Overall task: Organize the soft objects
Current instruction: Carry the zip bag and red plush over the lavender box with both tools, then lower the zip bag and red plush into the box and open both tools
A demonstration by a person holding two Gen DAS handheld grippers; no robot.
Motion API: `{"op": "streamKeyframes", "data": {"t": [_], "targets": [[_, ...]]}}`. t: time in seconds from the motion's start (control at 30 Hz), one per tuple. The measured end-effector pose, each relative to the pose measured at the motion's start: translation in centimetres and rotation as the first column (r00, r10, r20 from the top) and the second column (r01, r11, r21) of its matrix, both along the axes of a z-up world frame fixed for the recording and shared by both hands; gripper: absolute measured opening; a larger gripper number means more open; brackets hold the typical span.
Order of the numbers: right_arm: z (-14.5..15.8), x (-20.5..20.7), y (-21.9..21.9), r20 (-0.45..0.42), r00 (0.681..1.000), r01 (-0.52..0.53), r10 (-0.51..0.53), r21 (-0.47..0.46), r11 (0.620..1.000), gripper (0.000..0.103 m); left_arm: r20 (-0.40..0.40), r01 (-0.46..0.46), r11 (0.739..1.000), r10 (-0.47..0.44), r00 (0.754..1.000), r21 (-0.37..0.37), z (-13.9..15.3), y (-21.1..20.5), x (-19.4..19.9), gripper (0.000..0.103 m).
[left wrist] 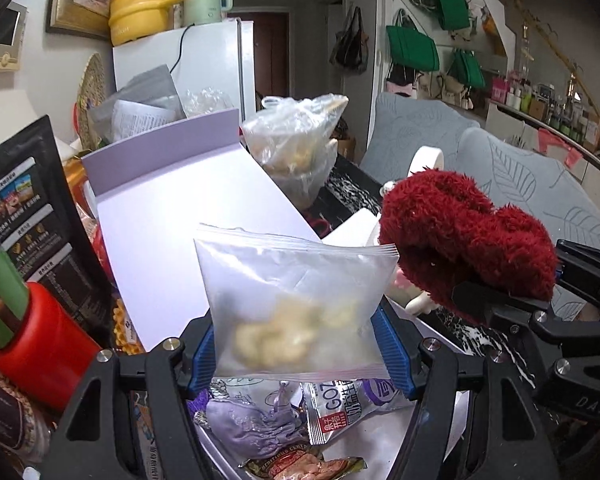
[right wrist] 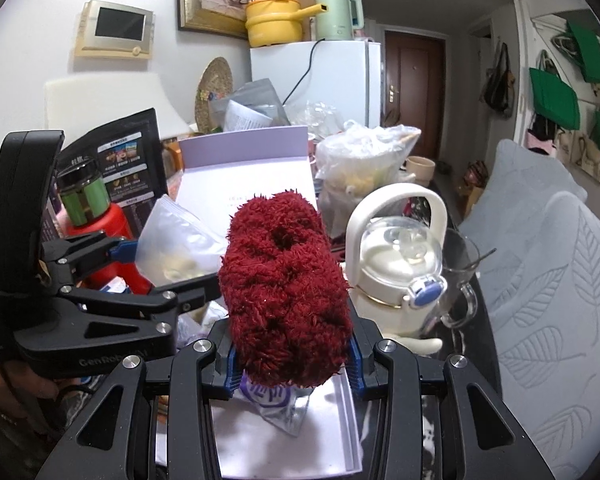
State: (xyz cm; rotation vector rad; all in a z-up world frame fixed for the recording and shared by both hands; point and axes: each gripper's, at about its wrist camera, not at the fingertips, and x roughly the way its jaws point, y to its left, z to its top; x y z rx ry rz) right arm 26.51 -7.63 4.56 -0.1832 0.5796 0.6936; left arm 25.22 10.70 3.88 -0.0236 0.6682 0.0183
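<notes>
Both claws loaded above the open lavender box.

The left claw [left wrist: 300, 344] is clenched on a clear zip bag [left wrist: 296, 300] of pale pieces, its blue pads pressing both side edges; the right claw [right wrist: 292, 356] grips a fuzzy red bundle [right wrist: 286, 292] the same way. Both are held aloft over the box [left wrist: 172, 216] on the desk, snack packets [left wrist: 336, 408] beneath, white bottle [right wrist: 400, 256] beyond.

Even, soft indoor light with faint shadows; strong fisheye bending and dark vignetting at the corners; the zip bag [left wrist: 296, 304] looks slightly motion-blurred
</notes>
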Motion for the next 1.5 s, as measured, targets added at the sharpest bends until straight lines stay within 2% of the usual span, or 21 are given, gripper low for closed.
{"op": "streamKeyframes", "data": {"t": [0.17, 0.6, 1.03, 1.5], "targets": [[-0.8, 0.6, 0.3, -0.041, 0.999, 0.002, -0.002, -0.018, 1.000, 0.040, -0.046, 0.010, 1.000, -0.011, 0.999, -0.019, -0.9, -0.1, 0.7, 0.068], [-2.6, 2.0, 1.0, -0.108, 0.994, -0.002, -0.006, -0.070, 0.998, 0.040, -0.142, 0.020, 1.000, -0.020, 0.990, 0.003, -3.2, -0.8, 2.0, 0.068], [-4.4, 3.1, 1.8, -0.158, 0.987, 0.000, -0.020, -0.122, 0.993, 0.040, -0.274, 0.005, 1.000, 0.000, 0.962, 0.019, -6.0, -0.9, 3.9, 0.068], [-5.8, 4.2, 2.6, -0.205, 0.979, -0.011, -0.022, -0.157, 0.988, 0.040, -0.305, -0.013, 0.999, 0.027, 0.952, 0.047, -7.4, -0.7, 5.0, 0.069]]}}
